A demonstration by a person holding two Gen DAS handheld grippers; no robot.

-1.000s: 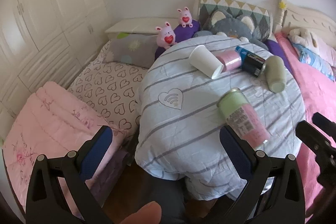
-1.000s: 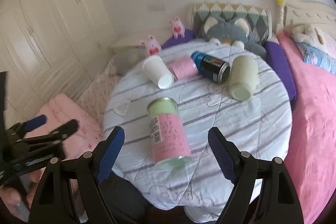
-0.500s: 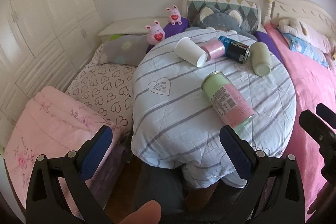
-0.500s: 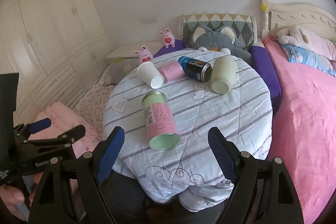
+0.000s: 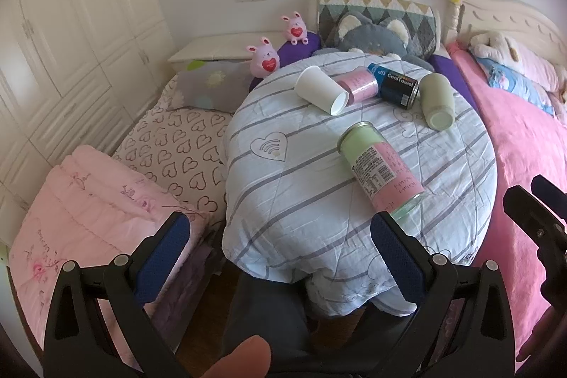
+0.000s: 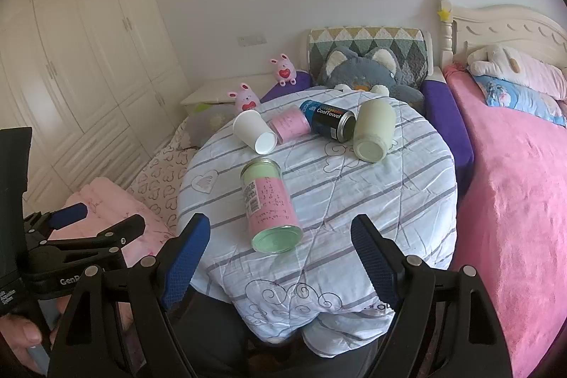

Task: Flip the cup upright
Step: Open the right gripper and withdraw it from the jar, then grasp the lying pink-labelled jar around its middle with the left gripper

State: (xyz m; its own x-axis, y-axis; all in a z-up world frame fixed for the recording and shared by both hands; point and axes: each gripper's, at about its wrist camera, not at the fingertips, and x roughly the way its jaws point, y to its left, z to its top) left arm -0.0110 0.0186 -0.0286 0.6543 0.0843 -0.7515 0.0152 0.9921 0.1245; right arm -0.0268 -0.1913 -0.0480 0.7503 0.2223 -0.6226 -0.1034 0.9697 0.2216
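Note:
A round table under a striped white cloth [image 5: 319, 201] [image 6: 389, 201] holds several cups lying on their sides. A green and pink can-shaped cup [image 5: 381, 170] [image 6: 269, 204] lies nearest. Behind it lie a white paper cup [image 5: 320, 89] [image 6: 255, 131], a pink cup [image 5: 359, 84] [image 6: 288, 124], a black and blue CoolTowel can [image 5: 393, 85] [image 6: 329, 121] and a pale green cup [image 5: 437, 96] [image 6: 374, 131]. My left gripper [image 5: 280, 257] is open and empty, short of the table's near edge. My right gripper [image 6: 280, 254] is open and empty, in front of the green and pink cup.
A pink bed [image 6: 514, 201] lies right of the table. Folded pink and heart-print bedding [image 5: 106, 193] lies left. A grey cat cushion [image 6: 361, 73] and pink plush toys [image 5: 264, 59] sit behind the table. White wardrobes [image 6: 71, 59] stand at the left.
Both grippers have drawn back from the table and risen a little; the table and cups look smaller and farther. The cups have not moved. Both grippers stay open.

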